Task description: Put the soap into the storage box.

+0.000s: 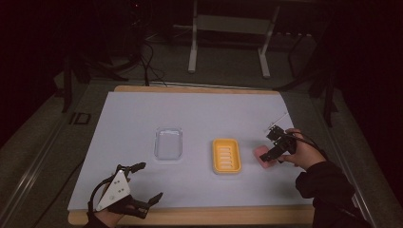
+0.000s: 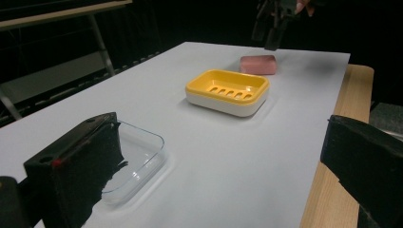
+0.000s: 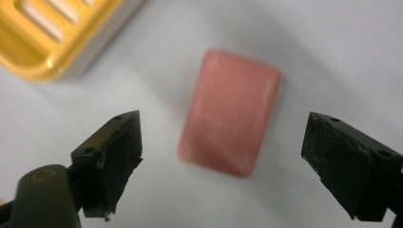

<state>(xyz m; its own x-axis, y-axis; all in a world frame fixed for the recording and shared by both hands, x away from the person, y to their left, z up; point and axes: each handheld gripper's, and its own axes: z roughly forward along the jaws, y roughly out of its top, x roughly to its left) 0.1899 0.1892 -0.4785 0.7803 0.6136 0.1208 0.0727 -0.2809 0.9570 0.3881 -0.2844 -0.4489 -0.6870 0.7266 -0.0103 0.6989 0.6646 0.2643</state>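
Lying between spread jaws: pink soap [image 3: 229, 111]

Dim lab: white-covered wooden table [image 1: 190, 216], floor cables [image 1: 152, 66], bare metal stand [image 1: 228, 42].

Soap bars: one, pink [image 1: 263, 155]
Soap dishes: one, yellow [image 1: 226, 156]
Clear lids: one [image 1: 169, 143]
Grippers: two, left [image 1: 144, 183], right [image 1: 272, 144]

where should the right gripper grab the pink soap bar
Probably across the two long sides of the pink rectangular soap bar, coming straight down from above: it lies flat on the white table cover, and the open right gripper already straddles its narrow width.
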